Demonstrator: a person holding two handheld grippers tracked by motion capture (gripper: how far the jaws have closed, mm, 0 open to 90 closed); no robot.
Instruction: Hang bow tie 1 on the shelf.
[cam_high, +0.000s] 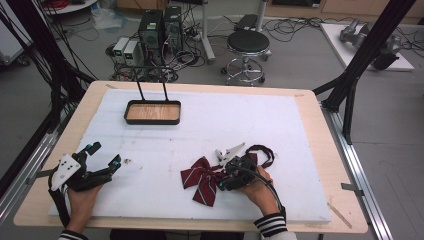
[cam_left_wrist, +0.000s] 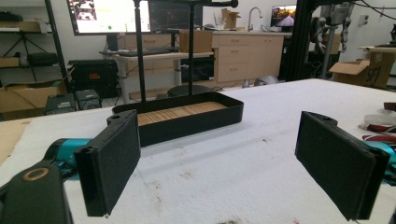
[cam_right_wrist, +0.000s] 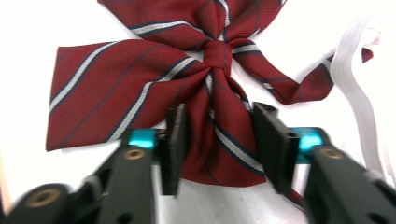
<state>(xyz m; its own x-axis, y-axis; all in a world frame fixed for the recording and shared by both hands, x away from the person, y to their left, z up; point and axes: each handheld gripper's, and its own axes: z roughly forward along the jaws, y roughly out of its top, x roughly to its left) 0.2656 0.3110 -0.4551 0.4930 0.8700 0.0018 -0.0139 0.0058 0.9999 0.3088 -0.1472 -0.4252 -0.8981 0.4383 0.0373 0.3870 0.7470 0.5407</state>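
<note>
Right gripper (cam_right_wrist: 217, 140) astride one lobe of the striped red bow tie (cam_right_wrist: 163, 84) lying flat on white foam, pads barely touching cloth. Left gripper (cam_left_wrist: 233, 172) wide open, empty. Risk, likely: pinching only a fold, letting slack fabric slip free.

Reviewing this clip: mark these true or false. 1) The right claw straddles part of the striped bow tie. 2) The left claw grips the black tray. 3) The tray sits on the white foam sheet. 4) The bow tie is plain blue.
1) True: the right claw has a lobe of the bow tie between its jaws.
2) False: the left claw is open, short of the tray.
3) True: on the foam sheet.
4) False: dark red, striped.
</note>
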